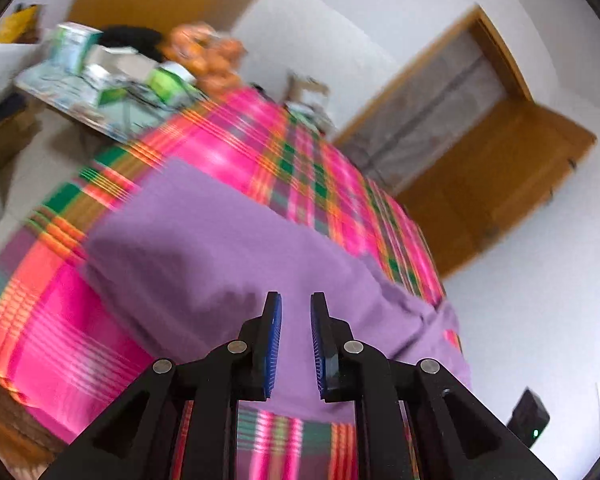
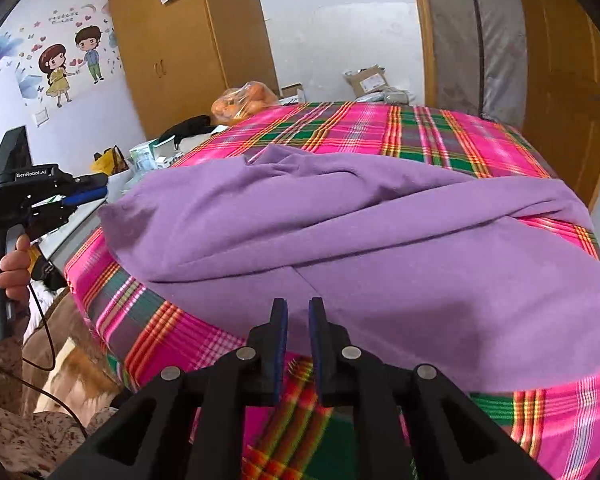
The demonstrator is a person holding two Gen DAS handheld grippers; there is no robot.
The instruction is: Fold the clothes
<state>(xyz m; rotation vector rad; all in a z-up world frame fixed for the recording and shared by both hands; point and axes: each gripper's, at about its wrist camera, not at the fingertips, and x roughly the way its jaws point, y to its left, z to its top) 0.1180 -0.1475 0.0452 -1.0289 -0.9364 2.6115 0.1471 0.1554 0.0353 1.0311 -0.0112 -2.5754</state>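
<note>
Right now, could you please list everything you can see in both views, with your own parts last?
Garment: one, purple, spread over the bed, partly folded.
Bedspread: one, pink, green and orange plaid, covering the bed.
Bag of oranges: one, orange, beyond the bed's far left corner.
Wardrobe: one, brown wood, against the back wall.
Wall stickers: cartoon couple, on the left wall.
Door: one, brown wood, at right.
Boxes: several, greenish, on a cluttered side table.
Left hand-held gripper: black with blue pads, open, empty.
Right hand-held gripper: black, open, empty.
Hand: one, holding the left handle.
</note>
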